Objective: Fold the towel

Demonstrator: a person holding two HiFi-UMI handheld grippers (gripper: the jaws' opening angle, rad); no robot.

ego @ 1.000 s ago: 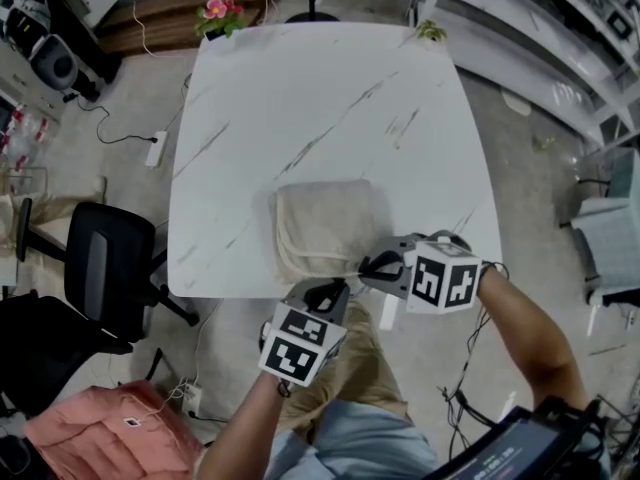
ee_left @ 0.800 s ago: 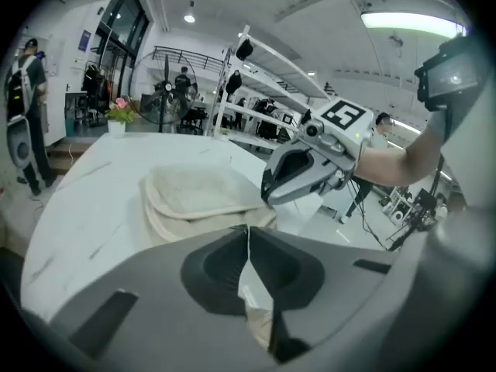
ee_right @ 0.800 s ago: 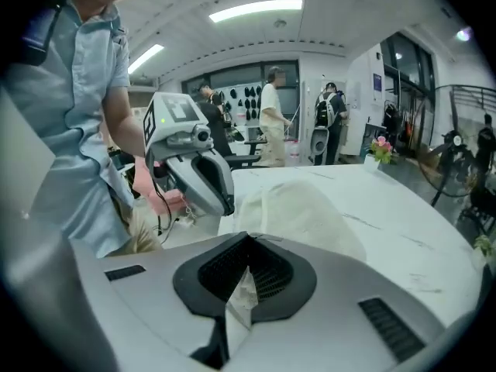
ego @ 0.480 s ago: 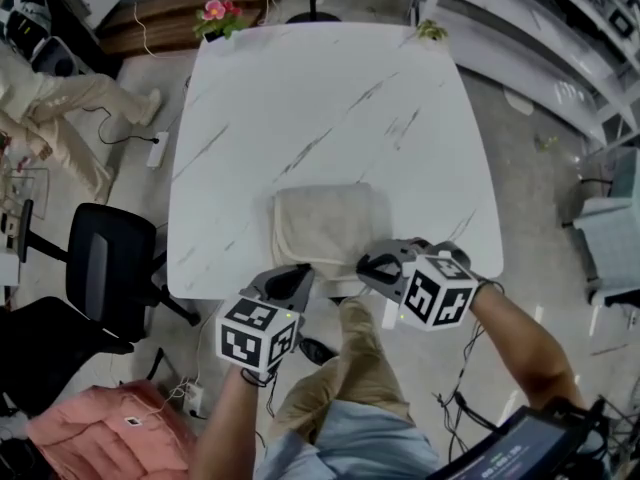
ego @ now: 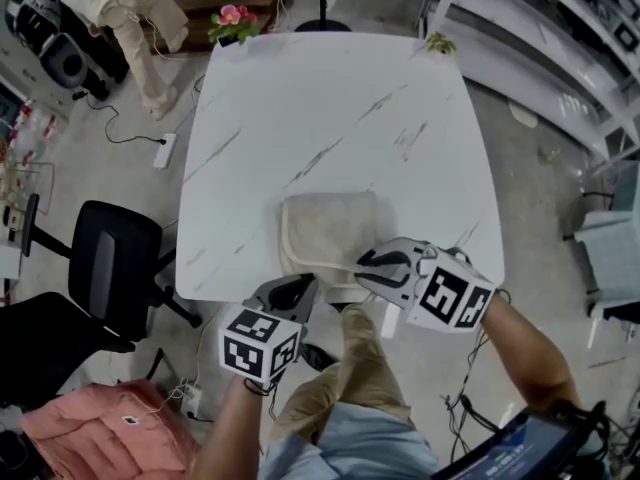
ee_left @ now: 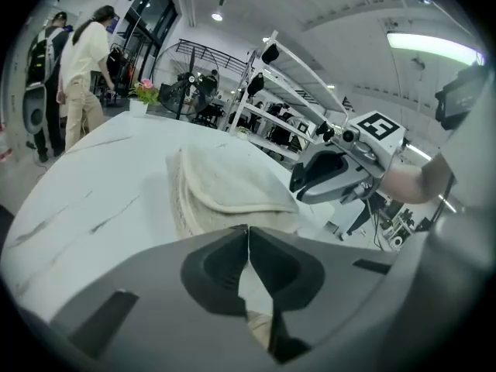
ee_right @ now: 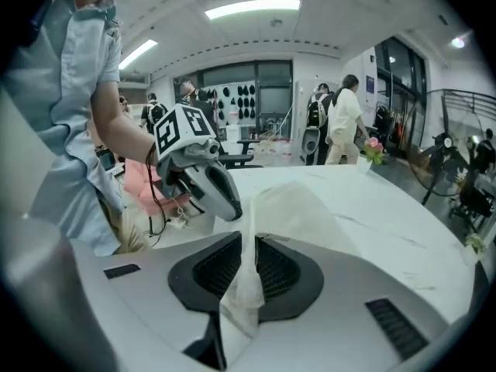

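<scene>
A beige towel (ego: 325, 230) lies folded on the white marble table (ego: 300, 118), close to the near edge. At the towel's near right corner, my right gripper (ego: 368, 266) has a peak of towel cloth (ee_right: 298, 208) pulled up between its jaws. Those jaws (ee_right: 248, 242) are opening, and the cloth still fills the narrow gap. My left gripper (ego: 300, 286) hangs just off the table's near edge, left of the right one. It is shut (ee_left: 248, 229) with nothing in it. In the left gripper view the towel (ee_left: 225, 180) lies just ahead.
A black office chair (ego: 105, 268) and a pink padded thing (ego: 100, 433) are on the floor to the left. A flower pot (ego: 232, 20) stands at the table's far left corner, with a person (ego: 120, 8) walking beyond it. Metal shelving (ego: 560, 28) runs along the right.
My left gripper has moved left from the towel's near edge and stopped off the table edge. The right gripper has lifted slightly with the towel corner. A person walked in at the upper left.
</scene>
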